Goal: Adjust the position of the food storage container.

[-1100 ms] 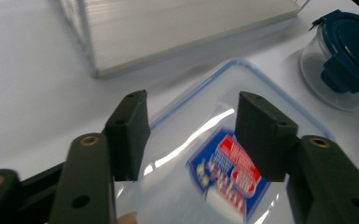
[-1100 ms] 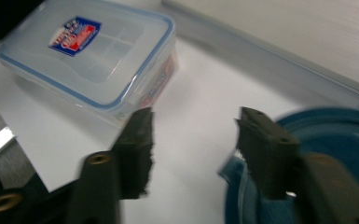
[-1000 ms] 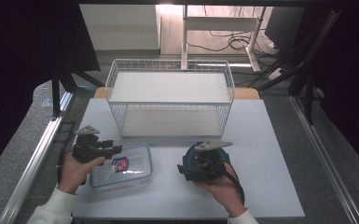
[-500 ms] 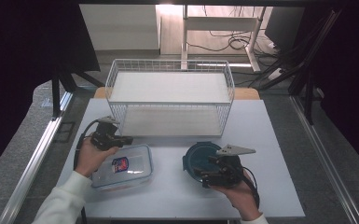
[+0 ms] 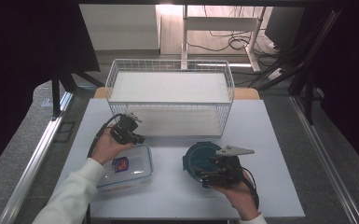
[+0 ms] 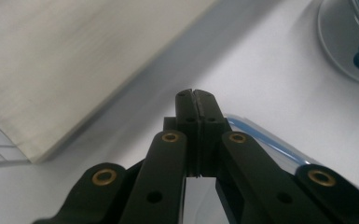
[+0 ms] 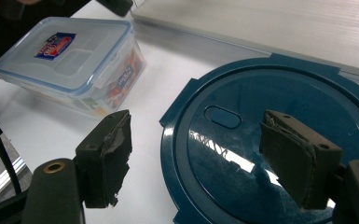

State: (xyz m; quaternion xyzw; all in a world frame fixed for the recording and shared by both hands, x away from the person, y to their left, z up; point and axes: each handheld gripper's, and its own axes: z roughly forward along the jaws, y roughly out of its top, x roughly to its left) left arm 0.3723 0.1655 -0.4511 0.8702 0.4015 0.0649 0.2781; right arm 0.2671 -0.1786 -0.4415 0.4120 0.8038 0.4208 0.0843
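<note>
Hovering right tongs [image 7: 193, 158], worn pads, over glossy round lid [image 7: 270, 140].

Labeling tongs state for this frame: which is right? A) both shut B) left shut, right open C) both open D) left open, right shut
B: in the left gripper view the left tongs have their jaws pressed together, empty, while the right tongs stand wide apart over the round blue lid.
</note>
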